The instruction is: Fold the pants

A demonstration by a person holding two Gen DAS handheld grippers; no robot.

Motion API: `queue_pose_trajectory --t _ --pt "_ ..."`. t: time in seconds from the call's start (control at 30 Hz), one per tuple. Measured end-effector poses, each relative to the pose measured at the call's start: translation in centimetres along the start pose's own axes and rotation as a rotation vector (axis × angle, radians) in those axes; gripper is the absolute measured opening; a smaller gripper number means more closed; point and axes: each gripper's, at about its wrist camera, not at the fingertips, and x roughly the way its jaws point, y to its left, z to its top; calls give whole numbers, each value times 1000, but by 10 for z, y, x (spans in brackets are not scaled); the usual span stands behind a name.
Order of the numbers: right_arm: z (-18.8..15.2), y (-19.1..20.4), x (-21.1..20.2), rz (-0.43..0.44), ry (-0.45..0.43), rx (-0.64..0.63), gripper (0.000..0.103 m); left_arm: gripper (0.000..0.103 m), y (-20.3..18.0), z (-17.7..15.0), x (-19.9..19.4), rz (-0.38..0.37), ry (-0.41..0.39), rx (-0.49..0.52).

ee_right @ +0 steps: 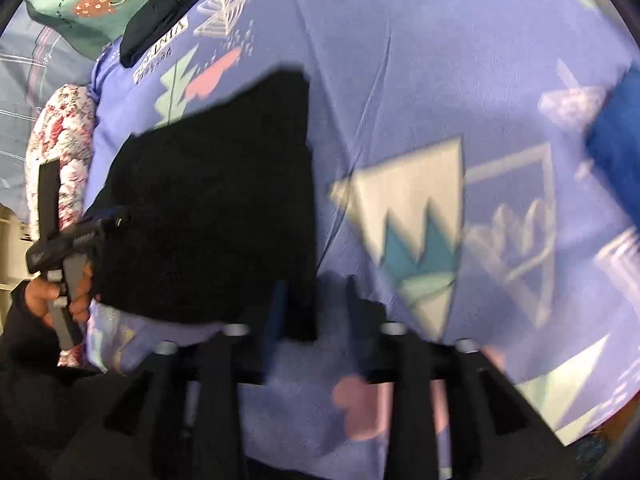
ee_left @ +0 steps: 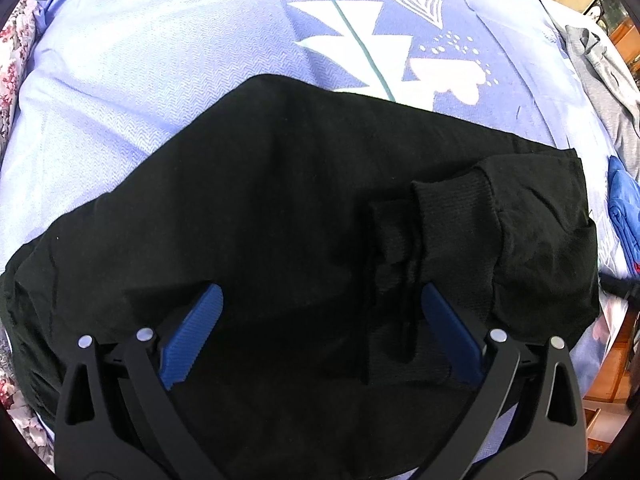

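— Left gripper [ee_left: 322,300]: how are its blue ribbed pads [ee_left: 192,340] seen?

— Spread wide apart, pointed steeply down over the folded black fabric pants [ee_left: 280,208]. No cloth is seen pinched between them; whether the tips touch the fabric cannot be told. A ribbed black cuff [ee_left: 448,196] is seen lying on top of the fold, just beyond the right-hand pad.

— And the right gripper [ee_right: 316,300]?

— Its view is blurred. The jaws are seen partly apart, with nothing clamped. A lower corner of the pants [ee_right: 208,208] is seen between the two dark fingers or behind them; which of the two cannot be told.

— Where are the pants placed?

— Flat on a lilac bedsheet printed with white and teal leaf shapes [ee_left: 140,80], folded into a compact dark block with a straight edge on its right side in the right wrist view.

— Is the person seen?

— A hand [ee_right: 56,292] is seen at the left edge of the right wrist view, wrapped round the grey handle of the left gripper, beside the pants.

— What else is shown?

— A floral pink-and-white quilt [ee_right: 60,152] along the bed's edge, a green printed pillow [ee_right: 80,4] at the far end, a dark folded garment [ee_right: 156,20] near it, and a bright blue cloth [ee_left: 624,208] well apart from the pants.
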Motion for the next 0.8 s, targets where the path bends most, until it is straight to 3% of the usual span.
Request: queue_pose_trajectory --t 0.1,0.17,0.23,0.3,0.4,0.5,0.57,0.6,0.73,0.8 --pt "36 -3 -12 24 -118 10 51 101 2 -4 -3 6 -10 -1" --pt "57 -3 -2 41 -132 13 50 101 1 -7 -2 9 -12 -1" --pt "79 4 16 58 -114 -5 40 101 2 -8 -5 9 -11 -1" --pt "96 12 34 58 -84 -28 20 101 2 -11 -6 9 -12 -1" --pt "112 24 41 9 -106 -70 8 101 1 -12 -7 12 -16 1" --pt "117 18 27 108 -212 -19 7 101 -4 -13 -6 19 -27 3" --pt "115 9 47 10 -167 -24 7 101 -5 -15 -6 19 -24 -4" --pt "112 8 50 -5 -189 -44 7 101 -5 -15 -6 17 -23 -3" --pt "108 -4 22 -47 -302 66 15 101 -4 -17 -8 16 -27 -2" --pt "102 -12 6 -10 -306 89 15 101 -3 -17 -8 18 -27 -6"
